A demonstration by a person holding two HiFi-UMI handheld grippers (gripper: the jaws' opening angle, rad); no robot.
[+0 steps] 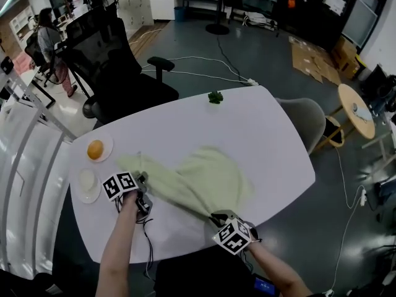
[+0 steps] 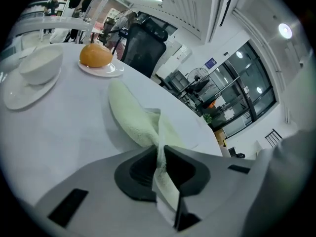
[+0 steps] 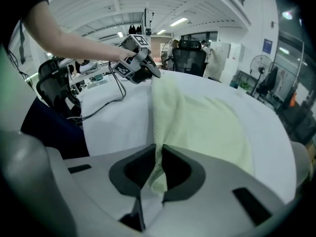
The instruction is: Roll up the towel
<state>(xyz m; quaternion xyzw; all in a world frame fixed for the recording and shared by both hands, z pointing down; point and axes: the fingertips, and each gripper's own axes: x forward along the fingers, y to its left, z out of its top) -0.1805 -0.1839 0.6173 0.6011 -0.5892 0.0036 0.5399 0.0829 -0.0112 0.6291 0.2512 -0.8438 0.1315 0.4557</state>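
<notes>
Towel (image 1: 207, 178) lies on the table (image 1: 266, 129). Left gripper (image 2: 160, 154) pinches its near left corner; right gripper (image 3: 159, 154) pinches its near right edge.

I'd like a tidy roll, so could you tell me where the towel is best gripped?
Its near edge, one end each, coming from the person's side: the towel spreads away from there, and the left hand-held gripper and right hand-held gripper grip it there.
</notes>
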